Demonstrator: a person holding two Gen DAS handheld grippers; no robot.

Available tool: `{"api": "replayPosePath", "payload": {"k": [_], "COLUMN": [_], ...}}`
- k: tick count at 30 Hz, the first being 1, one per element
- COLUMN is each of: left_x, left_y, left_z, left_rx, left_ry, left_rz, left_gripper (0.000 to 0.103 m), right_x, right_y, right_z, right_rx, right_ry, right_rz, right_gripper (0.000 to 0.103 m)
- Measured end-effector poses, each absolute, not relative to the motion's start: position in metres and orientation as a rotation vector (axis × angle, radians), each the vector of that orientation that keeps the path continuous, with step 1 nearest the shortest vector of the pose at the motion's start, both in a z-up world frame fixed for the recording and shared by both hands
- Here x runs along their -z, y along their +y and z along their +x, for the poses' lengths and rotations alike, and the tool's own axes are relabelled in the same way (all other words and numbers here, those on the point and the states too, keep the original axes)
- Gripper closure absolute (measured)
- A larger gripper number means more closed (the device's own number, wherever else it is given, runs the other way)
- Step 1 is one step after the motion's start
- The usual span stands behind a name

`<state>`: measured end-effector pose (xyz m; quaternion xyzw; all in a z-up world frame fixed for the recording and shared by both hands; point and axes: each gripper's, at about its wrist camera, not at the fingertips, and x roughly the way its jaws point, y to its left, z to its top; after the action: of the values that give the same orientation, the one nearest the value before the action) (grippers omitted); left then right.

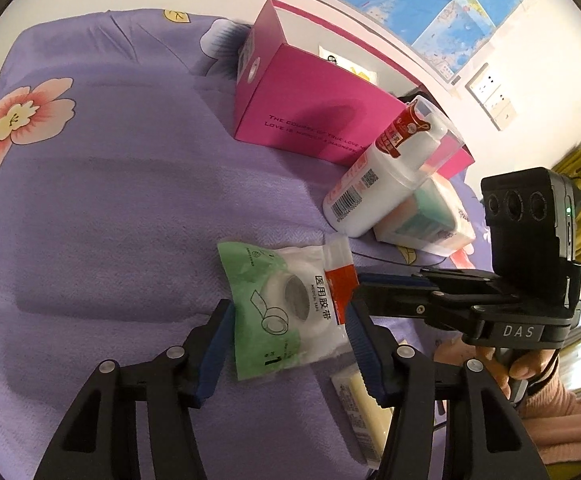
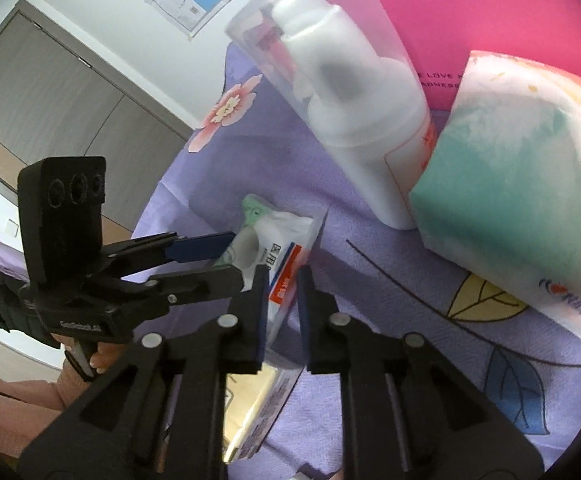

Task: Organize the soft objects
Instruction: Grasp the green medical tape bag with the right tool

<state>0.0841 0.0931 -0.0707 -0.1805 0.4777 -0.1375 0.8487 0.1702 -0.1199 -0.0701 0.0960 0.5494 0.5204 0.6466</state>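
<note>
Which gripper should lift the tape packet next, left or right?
Left. The left gripper has its jaws on either side of the tape packet, though contact is unclear. The right gripper sits at the packet's red-striped end, jaws narrow, apparently nothing pinched.

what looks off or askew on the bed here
The white pump bottle is not upright: it leans tilted across the tissue pack, against the pink box. The medical tape packet overlaps another packet. Nothing looks spilled or damaged.
</note>
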Motion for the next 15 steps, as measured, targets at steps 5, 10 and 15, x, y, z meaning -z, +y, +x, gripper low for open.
{"api": "replayPosePath", "payload": {"k": [5, 10, 15], "left_x": [0.072, 0.072, 0.069], "left_y": [0.094, 0.092, 0.090], "left_z": [0.084, 0.085, 0.083], "left_rx": [0.292, 0.305, 0.323], "left_ry": [1.003, 1.004, 0.986], "left_rz": [-0.384, -0.397, -0.426], "left_gripper": [0.050, 0.050, 0.052], "right_x": [0.076, 0.072, 0.055], "right_y": [-0.118, -0.115, -0.123], "right_z": [0.170, 0.164, 0.162], "right_rx": [-1.141, -1.149, -1.174], "right_ry": [1.275, 1.240, 1.161], "right_rz": [0.186, 0.163, 0.178], "right_gripper": [0.086, 0.094, 0.096]}}
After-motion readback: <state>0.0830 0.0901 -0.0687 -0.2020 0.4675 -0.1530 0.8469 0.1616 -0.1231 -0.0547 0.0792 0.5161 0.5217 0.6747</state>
